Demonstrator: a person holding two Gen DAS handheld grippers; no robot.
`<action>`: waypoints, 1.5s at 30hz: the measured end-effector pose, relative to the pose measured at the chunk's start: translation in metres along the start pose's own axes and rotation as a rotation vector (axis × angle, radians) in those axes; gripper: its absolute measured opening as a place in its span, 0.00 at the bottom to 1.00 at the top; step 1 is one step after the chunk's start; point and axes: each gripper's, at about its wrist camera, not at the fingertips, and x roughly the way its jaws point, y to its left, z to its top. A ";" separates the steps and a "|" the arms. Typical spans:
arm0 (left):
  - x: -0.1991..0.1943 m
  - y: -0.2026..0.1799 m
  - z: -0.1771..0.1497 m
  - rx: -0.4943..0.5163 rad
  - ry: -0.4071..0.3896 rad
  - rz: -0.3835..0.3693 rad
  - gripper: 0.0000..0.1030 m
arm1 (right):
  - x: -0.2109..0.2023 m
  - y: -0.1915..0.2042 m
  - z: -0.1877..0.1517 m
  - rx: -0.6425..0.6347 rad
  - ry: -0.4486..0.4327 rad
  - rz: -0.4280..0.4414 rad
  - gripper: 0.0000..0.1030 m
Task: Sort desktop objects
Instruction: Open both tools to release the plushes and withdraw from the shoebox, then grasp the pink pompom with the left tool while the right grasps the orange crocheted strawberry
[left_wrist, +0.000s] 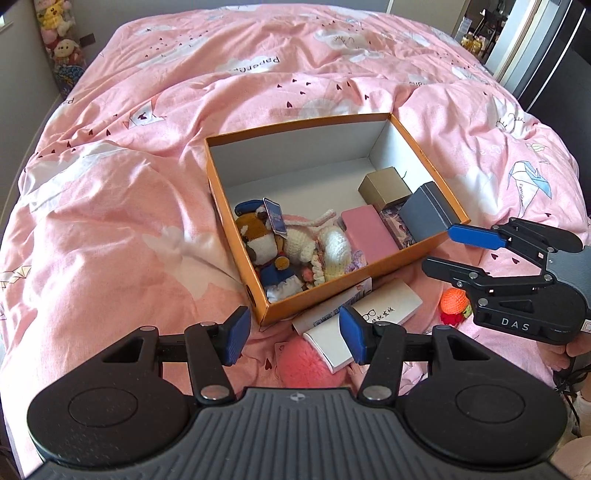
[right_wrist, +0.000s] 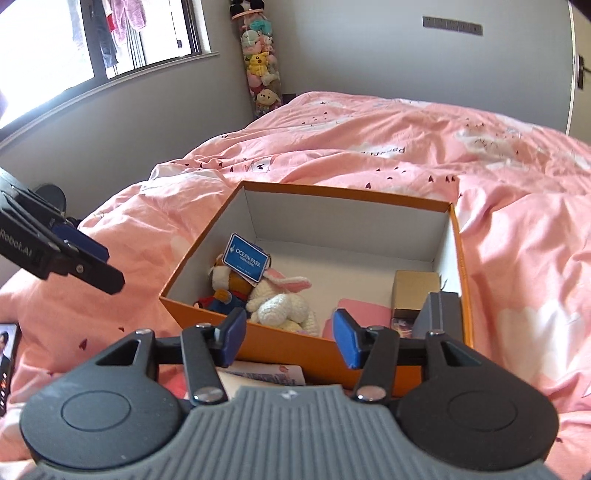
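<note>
An orange box (left_wrist: 354, 284) lies on the pink bed, also in the right wrist view (right_wrist: 280, 350). Inside are plush toys (left_wrist: 266, 243), a pink case (left_wrist: 369, 232), a gold box (left_wrist: 384, 188) and a grey box (left_wrist: 424, 218). My left gripper (left_wrist: 293, 339) is open and empty, low at the box's near corner, over a white box (left_wrist: 391, 306). My right gripper (right_wrist: 290, 341) is open and empty above the box's near wall; it also shows in the left wrist view (left_wrist: 439, 251). An orange knitted toy (left_wrist: 454, 301) and a pink fluffy thing (left_wrist: 310, 365) lie outside.
The pink duvet (left_wrist: 147, 184) covers the bed around the box. A phone (right_wrist: 7, 365) lies at the left edge in the right wrist view. A column of plush toys (right_wrist: 260, 66) stands at the grey wall. A card (right_wrist: 266, 374) lies under the box's near side.
</note>
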 end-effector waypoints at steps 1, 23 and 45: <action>-0.001 -0.001 -0.004 0.000 -0.006 0.002 0.60 | -0.002 0.000 -0.002 -0.004 0.001 -0.005 0.58; 0.057 -0.022 -0.097 -0.071 -0.042 -0.083 0.60 | 0.006 -0.035 -0.082 0.071 0.303 -0.169 0.53; 0.144 -0.026 -0.095 -0.087 0.056 0.070 0.68 | 0.059 -0.063 -0.091 0.048 0.403 -0.228 0.48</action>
